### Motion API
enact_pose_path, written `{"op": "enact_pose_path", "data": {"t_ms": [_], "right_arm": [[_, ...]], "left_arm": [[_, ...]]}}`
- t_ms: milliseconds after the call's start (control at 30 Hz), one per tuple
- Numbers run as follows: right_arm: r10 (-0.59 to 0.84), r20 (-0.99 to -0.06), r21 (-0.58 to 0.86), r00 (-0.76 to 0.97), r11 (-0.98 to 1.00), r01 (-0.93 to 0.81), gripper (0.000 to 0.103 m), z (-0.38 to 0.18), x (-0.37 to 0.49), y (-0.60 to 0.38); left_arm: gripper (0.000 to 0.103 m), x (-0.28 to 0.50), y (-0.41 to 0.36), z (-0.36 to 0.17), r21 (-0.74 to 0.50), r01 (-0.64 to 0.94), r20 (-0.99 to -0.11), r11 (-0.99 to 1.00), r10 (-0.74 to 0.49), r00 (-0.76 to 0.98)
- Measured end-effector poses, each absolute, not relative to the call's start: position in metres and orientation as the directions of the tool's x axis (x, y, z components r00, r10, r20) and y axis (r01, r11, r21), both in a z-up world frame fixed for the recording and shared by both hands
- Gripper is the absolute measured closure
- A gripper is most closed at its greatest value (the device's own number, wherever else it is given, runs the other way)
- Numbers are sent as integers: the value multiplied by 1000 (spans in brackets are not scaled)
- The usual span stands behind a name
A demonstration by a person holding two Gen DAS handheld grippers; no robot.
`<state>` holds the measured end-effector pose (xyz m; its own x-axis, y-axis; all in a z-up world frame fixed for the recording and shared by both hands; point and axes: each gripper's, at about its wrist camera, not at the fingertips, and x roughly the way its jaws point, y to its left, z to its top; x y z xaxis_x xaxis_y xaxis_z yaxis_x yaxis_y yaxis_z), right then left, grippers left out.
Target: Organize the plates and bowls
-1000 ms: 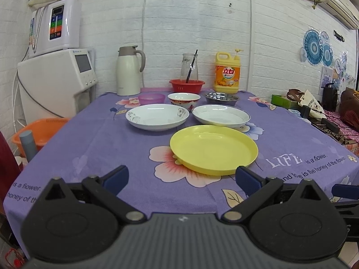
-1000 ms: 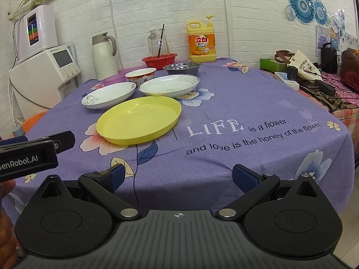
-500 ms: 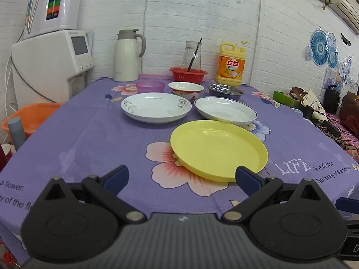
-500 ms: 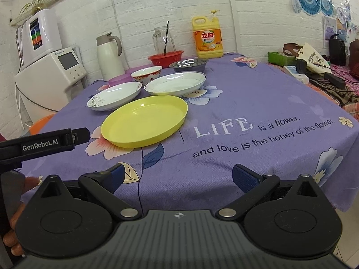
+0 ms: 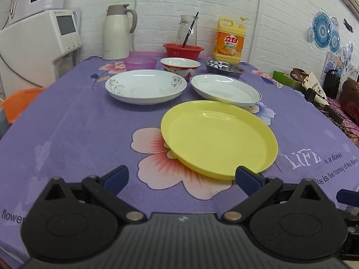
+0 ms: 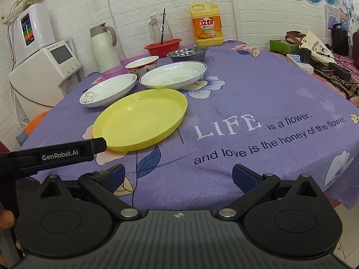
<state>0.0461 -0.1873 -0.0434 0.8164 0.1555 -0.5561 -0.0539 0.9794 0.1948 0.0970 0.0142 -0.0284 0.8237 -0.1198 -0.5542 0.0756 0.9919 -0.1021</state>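
A yellow plate (image 5: pixel 218 137) lies on the purple cloth nearest me; it also shows in the right wrist view (image 6: pixel 141 121). Behind it are two white plates, one left (image 5: pixel 145 86) and one right (image 5: pixel 225 89). Further back stand a purple bowl (image 5: pixel 140 63), a red-patterned bowl (image 5: pixel 180 65) and a steel bowl (image 5: pixel 224 69). My left gripper (image 5: pixel 181 178) is open and empty, its right finger at the yellow plate's near rim. My right gripper (image 6: pixel 178 177) is open and empty over the cloth's front edge.
A red basket (image 5: pixel 183 49), a glass jar, a thermos (image 5: pixel 116 35) and a yellow detergent bottle (image 5: pixel 229 42) stand at the back. A white appliance (image 5: pixel 38 42) is left of the table (image 5: pixel 67 134). Bags and cables (image 6: pixel 314 51) lie at the right.
Both grippers have moved forward toward the table; the yellow plate looms larger. The left gripper's finger now reaches the plate's near rim. No dish has moved.
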Motion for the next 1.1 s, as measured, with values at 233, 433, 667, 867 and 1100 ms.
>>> {"op": "enact_pose_path", "data": {"t_ms": [233, 433, 667, 867, 1100], "right_arm": [[146, -583, 144, 799, 987, -76, 0, -34, 96, -180], [141, -616, 113, 775, 990, -90, 0, -40, 147, -175], [140, -653, 98, 745, 990, -101, 0, -49, 180, -171], [112, -653, 38, 749, 993, -116, 0, -55, 185, -166], [154, -639, 48, 753, 986, -160, 0, -53, 181, -172]], "left_arm": [[3, 130, 31, -25, -160, 68, -569, 985, -149, 809], [3, 162, 35, -26, -159, 54, -588, 986, -138, 797], [3, 187, 38, -29, -163, 52, -606, 985, -141, 783], [4, 194, 34, -34, -161, 90, -610, 983, -171, 774], [7, 198, 37, -36, -198, 118, -607, 973, -216, 765]]}}
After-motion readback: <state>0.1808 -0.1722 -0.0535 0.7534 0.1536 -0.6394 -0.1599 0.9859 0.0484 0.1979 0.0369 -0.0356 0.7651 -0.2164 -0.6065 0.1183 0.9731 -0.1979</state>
